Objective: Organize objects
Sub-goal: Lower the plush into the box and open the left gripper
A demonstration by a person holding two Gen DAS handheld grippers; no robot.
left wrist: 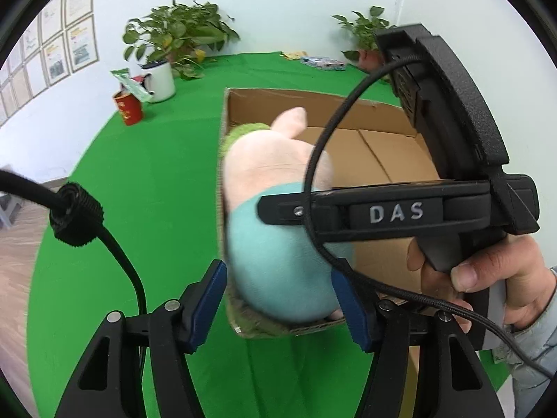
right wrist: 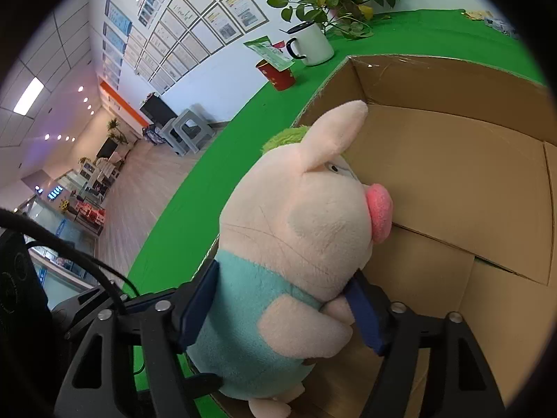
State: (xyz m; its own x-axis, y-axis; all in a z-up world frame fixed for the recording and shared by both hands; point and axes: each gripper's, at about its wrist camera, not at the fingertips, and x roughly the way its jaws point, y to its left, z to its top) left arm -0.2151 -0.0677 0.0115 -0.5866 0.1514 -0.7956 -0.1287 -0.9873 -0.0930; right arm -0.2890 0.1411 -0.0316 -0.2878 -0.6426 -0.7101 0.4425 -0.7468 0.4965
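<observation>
The plush pig (right wrist: pixel 296 244), pink with a teal body and a green tuft, is sitting upright just inside the near-left corner of the open cardboard box (right wrist: pixel 452 174), its back against the left wall and its snout touching the inner flap. The step in hand looks like setting the toy down into the box; to do it well, both tools should be letting go only once the pig is resting on the box floor, then backing out straight so the pads are not dragging the soft fabric or tipping the toy over the low wall. The right gripper (right wrist: pixel 278 310) is straddling the teal belly with its jaws spread wide; the left pad appears to be standing just off the fabric, while the right one is brushing the pig's arm, so the hold looks released. The left gripper (left wrist: pixel 278 299) is likewise bracketing the toy's blurred lower body, jaws partly spread, pads beside it rather than squeezing. A hand (left wrist: pixel 487 278) is holding the right tool over the box. Farther left on the green tablecloth (left wrist: pixel 139 181) are standing a red cup (left wrist: pixel 128 108) and a white mug (left wrist: pixel 160 82)
</observation>
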